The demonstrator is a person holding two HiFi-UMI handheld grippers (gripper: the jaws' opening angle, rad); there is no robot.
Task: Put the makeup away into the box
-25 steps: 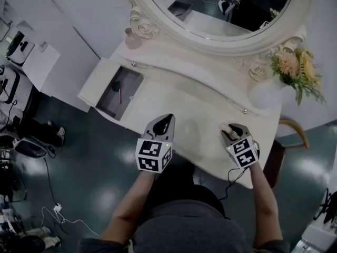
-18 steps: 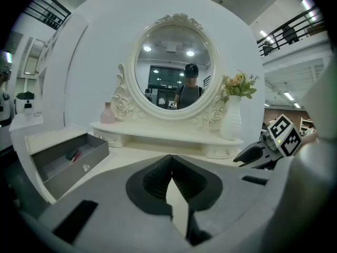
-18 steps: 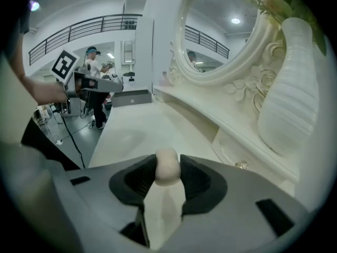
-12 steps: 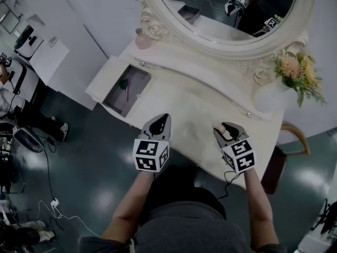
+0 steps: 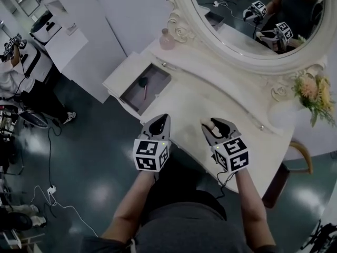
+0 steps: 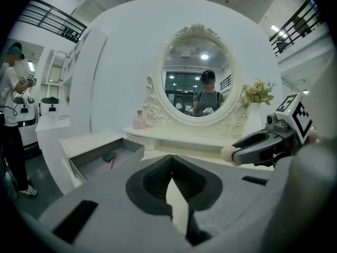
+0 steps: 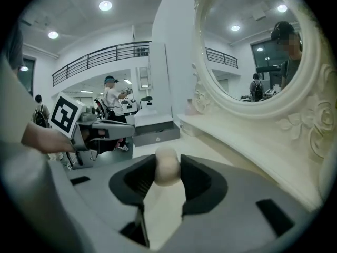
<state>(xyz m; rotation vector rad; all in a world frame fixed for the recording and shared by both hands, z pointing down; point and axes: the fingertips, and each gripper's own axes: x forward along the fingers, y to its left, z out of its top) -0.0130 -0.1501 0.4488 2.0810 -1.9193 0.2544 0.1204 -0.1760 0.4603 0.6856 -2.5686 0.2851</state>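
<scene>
Right tongs (image 5: 216, 125) pinch a beige makeup sponge (image 7: 167, 161).

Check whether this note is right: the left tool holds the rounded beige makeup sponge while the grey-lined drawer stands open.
No: the right tool holds the rounded beige makeup sponge, as the right gripper view shows; the left tool is shut and empty. The grey-lined drawer is open.

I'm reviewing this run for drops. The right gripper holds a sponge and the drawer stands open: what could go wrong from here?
1. The soft, rounded sponge is pinched only at the tips of the right gripper, so it could squeeze out on the way.
2. The shut left gripper sits close to the line from the sponge to the open drawer, so the two grippers might bump.
</scene>
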